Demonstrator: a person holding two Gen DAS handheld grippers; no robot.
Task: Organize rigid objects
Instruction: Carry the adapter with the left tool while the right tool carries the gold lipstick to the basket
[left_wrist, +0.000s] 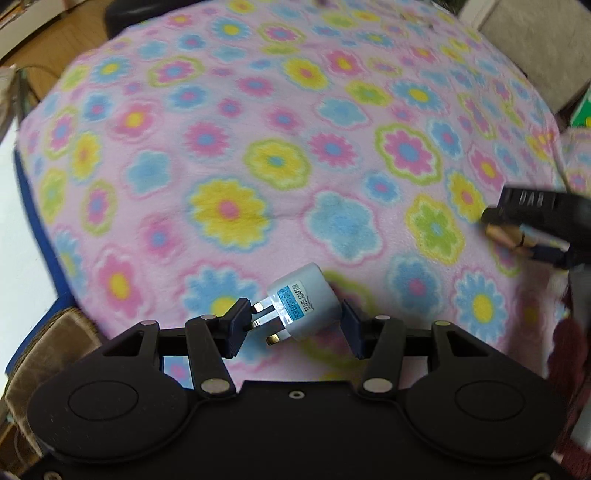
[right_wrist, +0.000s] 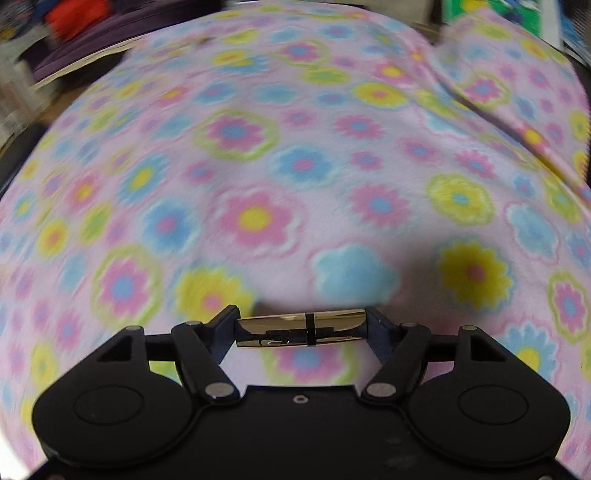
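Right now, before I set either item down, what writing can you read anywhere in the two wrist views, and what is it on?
"TRAVEL ADAPTOR": white strip of the label on the white plug adaptor between the left gripper fingers.
Blue strip of that label: print too small to read.
Raised letters on the right gripper body: too blurred to read.
Gold tube in the right gripper: no text visible.

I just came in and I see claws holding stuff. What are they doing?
A person is tidying small hard things using two hand-held grippers over a flowery blanket. The left gripper has a white travel adapter between its jaws, plug pins pointing toward the left jaw. The right gripper is clamped on the ends of a shiny gold tube, held crosswise. Both things are up off the blanket.
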